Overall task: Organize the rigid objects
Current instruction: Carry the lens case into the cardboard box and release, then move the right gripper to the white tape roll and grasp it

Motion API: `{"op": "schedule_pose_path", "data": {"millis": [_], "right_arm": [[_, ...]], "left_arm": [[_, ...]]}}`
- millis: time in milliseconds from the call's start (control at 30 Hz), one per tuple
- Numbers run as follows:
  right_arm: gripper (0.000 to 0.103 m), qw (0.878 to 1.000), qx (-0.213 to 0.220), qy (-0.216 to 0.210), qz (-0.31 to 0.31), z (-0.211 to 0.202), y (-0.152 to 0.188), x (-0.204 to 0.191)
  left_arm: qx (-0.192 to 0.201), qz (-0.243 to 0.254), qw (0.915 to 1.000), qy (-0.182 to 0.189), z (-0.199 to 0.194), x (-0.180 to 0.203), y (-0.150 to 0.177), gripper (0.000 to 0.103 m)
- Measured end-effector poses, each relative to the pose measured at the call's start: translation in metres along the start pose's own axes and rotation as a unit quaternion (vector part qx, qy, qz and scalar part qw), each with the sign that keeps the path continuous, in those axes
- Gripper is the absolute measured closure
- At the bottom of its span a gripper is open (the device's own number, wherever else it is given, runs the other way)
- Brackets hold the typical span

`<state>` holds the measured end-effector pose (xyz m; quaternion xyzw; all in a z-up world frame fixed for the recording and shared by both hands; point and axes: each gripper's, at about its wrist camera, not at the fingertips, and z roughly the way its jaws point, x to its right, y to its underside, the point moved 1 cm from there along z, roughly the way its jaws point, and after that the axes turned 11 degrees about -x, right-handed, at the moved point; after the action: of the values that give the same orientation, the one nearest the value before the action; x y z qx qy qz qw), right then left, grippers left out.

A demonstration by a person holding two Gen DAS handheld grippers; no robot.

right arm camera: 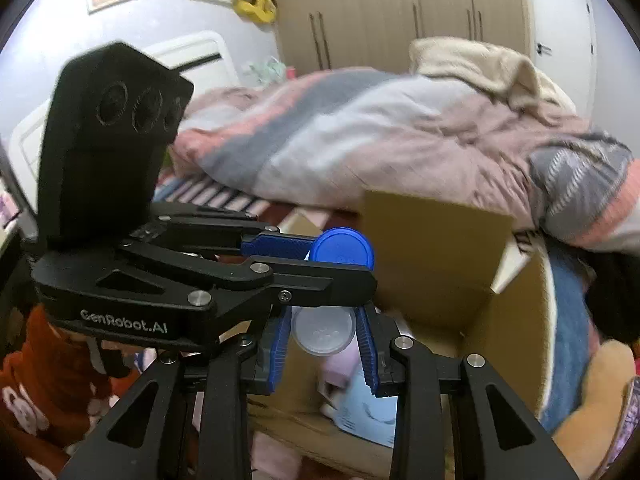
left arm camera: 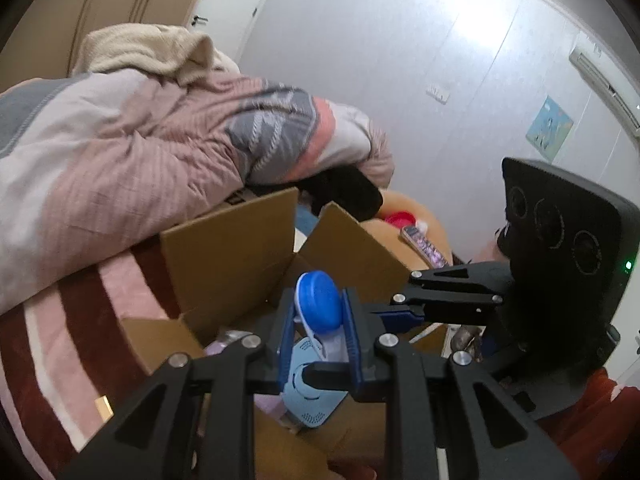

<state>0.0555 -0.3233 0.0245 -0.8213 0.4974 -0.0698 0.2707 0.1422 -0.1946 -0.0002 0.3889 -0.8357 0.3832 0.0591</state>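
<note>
My left gripper is shut on the blue lid of a small white bottle and holds it above an open cardboard box. In the right wrist view, my right gripper is shut on the bottle's translucent white body, with the blue lid and the left gripper above it. A light blue flat device and a pink item lie inside the box.
A pink, grey and white quilt with a beige blanket is heaped behind the box. A red lid and a patterned case lie on a tan surface to the right. Wardrobes stand behind.
</note>
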Motion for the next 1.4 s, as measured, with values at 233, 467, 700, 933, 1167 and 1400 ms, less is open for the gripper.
{"op": "schedule_pose_path", "data": {"millis": [233,467,700,933,1167,1400], "right_arm": [[0.045,0.998,-0.035,0.041,0.018,0.015,0.001,0.023],[0.008,0.999,-0.011,0.040,0.002,0.005,0.005,0.013],[0.000,0.996,0.040,0.048,-0.068,-0.007,-0.009,-0.032],[0.000,0.986,0.088,0.022,-0.138,-0.009,-0.021,-0.099],[0.000,0.982,0.063,-0.068,-0.164,0.031,-0.018,-0.160],[0.016,0.990,0.034,-0.004,-0.137,0.105,0.028,-0.181]], "left_arm": [[-0.006,-0.004,0.9997,-0.025,0.010,0.003,-0.010,0.030],[0.017,-0.011,0.9977,-0.064,-0.025,-0.010,0.001,0.025],[0.045,-0.033,0.9937,-0.097,-0.070,-0.027,0.026,0.025],[0.083,-0.062,0.9842,-0.144,-0.127,-0.053,0.061,0.024],[0.124,-0.106,0.9624,-0.218,-0.175,-0.089,0.117,0.017],[0.119,-0.121,0.9510,-0.258,-0.176,-0.112,0.170,0.016]]}}
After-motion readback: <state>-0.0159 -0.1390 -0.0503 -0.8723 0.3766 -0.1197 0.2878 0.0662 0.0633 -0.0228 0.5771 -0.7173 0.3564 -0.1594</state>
